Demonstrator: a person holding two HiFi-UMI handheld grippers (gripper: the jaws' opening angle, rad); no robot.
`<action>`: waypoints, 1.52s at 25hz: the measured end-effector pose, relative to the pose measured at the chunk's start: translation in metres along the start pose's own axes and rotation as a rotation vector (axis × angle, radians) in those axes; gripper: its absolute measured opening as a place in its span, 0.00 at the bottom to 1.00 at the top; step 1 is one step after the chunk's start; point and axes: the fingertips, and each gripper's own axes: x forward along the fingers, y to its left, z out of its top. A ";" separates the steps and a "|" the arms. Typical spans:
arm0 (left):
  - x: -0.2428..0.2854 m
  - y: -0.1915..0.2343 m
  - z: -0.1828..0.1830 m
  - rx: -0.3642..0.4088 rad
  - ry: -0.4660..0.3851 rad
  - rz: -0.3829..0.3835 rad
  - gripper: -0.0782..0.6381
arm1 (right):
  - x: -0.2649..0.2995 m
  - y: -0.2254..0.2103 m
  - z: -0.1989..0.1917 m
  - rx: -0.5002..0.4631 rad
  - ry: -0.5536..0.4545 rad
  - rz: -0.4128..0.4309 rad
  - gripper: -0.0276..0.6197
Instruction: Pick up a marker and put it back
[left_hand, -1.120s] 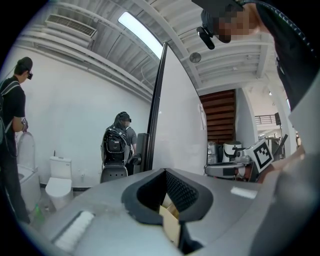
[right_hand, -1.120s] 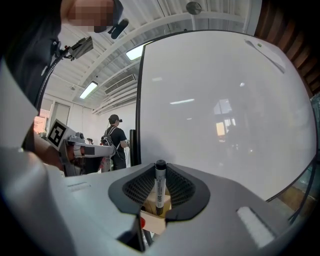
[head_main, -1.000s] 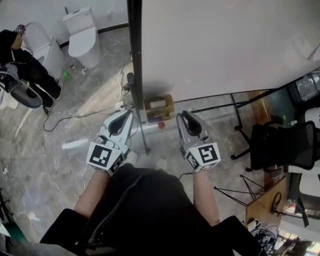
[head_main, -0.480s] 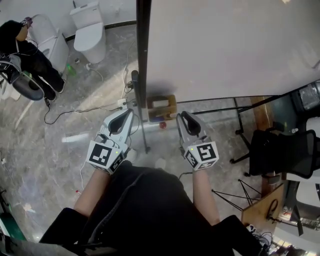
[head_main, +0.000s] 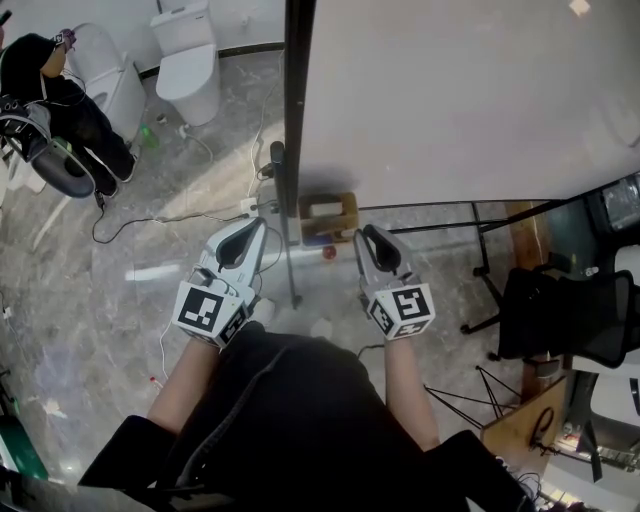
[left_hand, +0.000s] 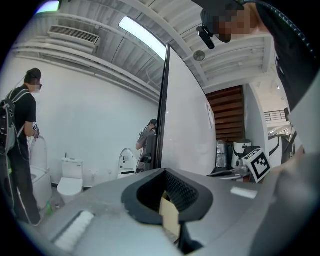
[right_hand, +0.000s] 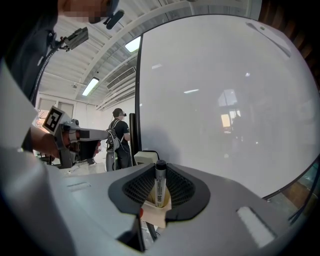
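My right gripper (head_main: 367, 233) is shut on a white marker (right_hand: 160, 183) with a black cap, held upright between the pads. It hovers close in front of the whiteboard (head_main: 450, 90), just right of the yellow marker tray (head_main: 328, 215) on the board's stand. In the right gripper view the tray (right_hand: 156, 212) shows right under the marker, with the whiteboard (right_hand: 220, 100) filling the view behind it. My left gripper (head_main: 258, 227) stays level to the left of the tray, beside the board's black frame (head_main: 293, 120). Its jaws (left_hand: 165, 173) look shut with nothing in them.
A small red object (head_main: 328, 252) lies below the tray. Cables (head_main: 170, 222) run over the marble floor, and toilets (head_main: 190, 62) stand at the back left with a person (head_main: 60, 110) beside them. A black chair (head_main: 560, 310) and stand legs (head_main: 480, 250) are at the right.
The head view has drifted slightly. Both grippers keep about the same places by the tray, and the right one still holds the marker.
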 end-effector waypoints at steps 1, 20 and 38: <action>-0.001 0.000 0.000 0.001 -0.001 0.001 0.12 | 0.000 0.000 -0.001 0.001 0.002 -0.002 0.16; -0.008 0.000 -0.001 0.002 0.006 0.020 0.12 | 0.001 -0.003 -0.022 0.022 0.042 -0.005 0.16; 0.001 -0.005 0.000 -0.003 0.008 -0.017 0.12 | -0.004 -0.006 -0.024 0.021 0.068 -0.011 0.28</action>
